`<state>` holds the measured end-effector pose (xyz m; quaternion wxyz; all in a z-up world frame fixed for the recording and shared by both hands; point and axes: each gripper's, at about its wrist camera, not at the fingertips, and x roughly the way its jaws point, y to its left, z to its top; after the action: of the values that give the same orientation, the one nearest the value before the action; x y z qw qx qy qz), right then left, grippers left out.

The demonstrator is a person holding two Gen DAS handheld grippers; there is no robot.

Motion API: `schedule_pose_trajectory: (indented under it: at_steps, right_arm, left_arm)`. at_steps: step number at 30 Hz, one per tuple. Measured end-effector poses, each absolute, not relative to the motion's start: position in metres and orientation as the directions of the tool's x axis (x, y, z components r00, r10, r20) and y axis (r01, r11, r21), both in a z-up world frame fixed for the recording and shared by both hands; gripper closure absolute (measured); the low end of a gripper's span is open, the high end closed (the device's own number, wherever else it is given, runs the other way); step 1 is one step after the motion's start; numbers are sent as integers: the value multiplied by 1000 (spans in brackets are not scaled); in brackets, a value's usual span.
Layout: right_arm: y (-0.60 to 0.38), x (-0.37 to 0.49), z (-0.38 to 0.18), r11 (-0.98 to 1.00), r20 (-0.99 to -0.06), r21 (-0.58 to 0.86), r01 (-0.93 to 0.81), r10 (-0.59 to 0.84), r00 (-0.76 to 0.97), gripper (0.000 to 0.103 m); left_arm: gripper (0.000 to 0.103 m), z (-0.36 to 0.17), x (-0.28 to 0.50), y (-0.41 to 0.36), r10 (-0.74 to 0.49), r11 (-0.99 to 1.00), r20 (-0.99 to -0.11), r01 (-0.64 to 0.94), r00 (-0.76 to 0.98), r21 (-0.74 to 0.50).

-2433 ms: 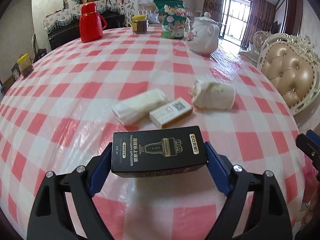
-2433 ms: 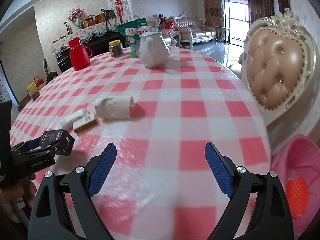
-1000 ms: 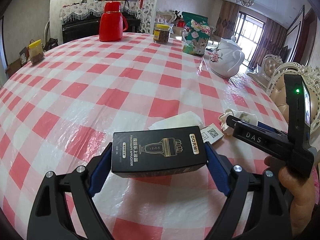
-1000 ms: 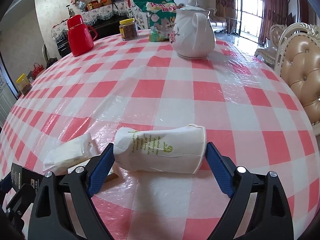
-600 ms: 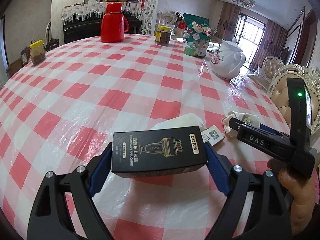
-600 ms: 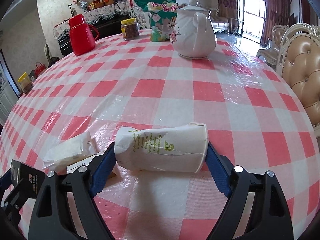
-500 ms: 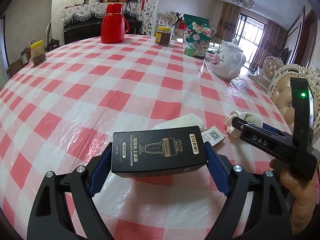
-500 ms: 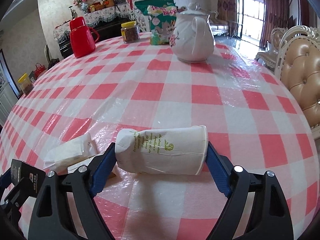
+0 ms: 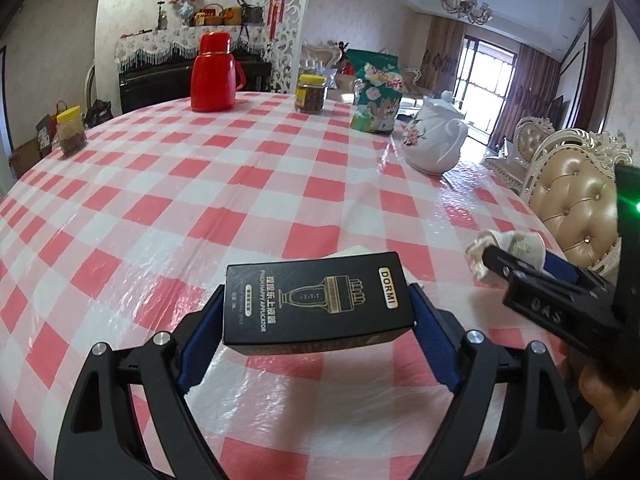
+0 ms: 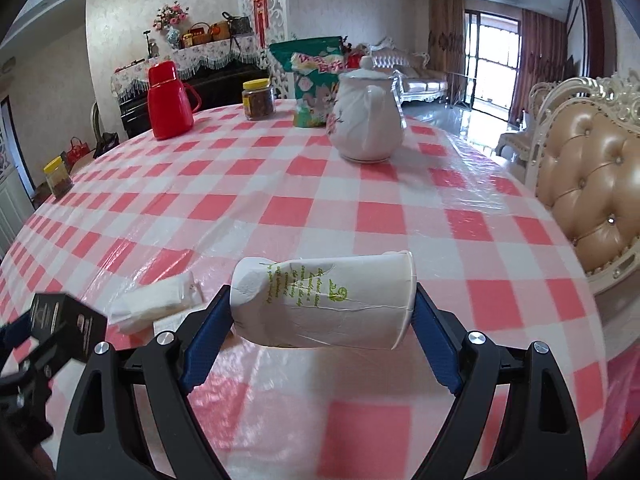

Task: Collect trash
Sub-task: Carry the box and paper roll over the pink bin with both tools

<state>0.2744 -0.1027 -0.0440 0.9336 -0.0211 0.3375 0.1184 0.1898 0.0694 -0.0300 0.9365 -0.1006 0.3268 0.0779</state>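
A black box [image 9: 318, 300] with gold print hangs above the checked tablecloth [image 9: 200, 184], and my left gripper [image 9: 316, 320] is shut on its two ends. My right gripper [image 10: 322, 320] is shut on a crushed white paper cup [image 10: 324, 308] with green print, held lying sideways just above the cloth. In the left wrist view the cup [image 9: 516, 244] and the right gripper [image 9: 532, 276] show at the right. A white packet [image 10: 156, 304] lies on the table left of the cup, with a small box [image 10: 168, 325] mostly hidden behind my finger. The black box [image 10: 60, 320] shows at the far left.
A white teapot [image 10: 366, 120], a green snack bag [image 10: 316, 88], a brown jar [image 10: 258, 100] and a red thermos [image 10: 168, 100] stand at the far side. Another jar [image 10: 58, 178] sits at the left edge. A padded chair [image 10: 592, 184] stands right of the table, something pink [image 10: 628, 400] below it.
My right gripper's jaws closed on the paper cup and raised it off the cloth. The left gripper kept its hold on the black box and barely moved.
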Motion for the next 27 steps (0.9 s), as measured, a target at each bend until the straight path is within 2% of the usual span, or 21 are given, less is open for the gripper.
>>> schedule_pose_trajectory:
  at_steps: [12,27]
  right_arm:
    - [-175,216,-18,988,-597,42,-151,146,789,22]
    - [-306,146,-2,998,-563,48,40,-6,826,22]
  left_arm:
    - [19,-4,179,23,-26,986,-572,-74,820,-152]
    - [19,22,164,-100,-239,971,-539,186,808,-151]
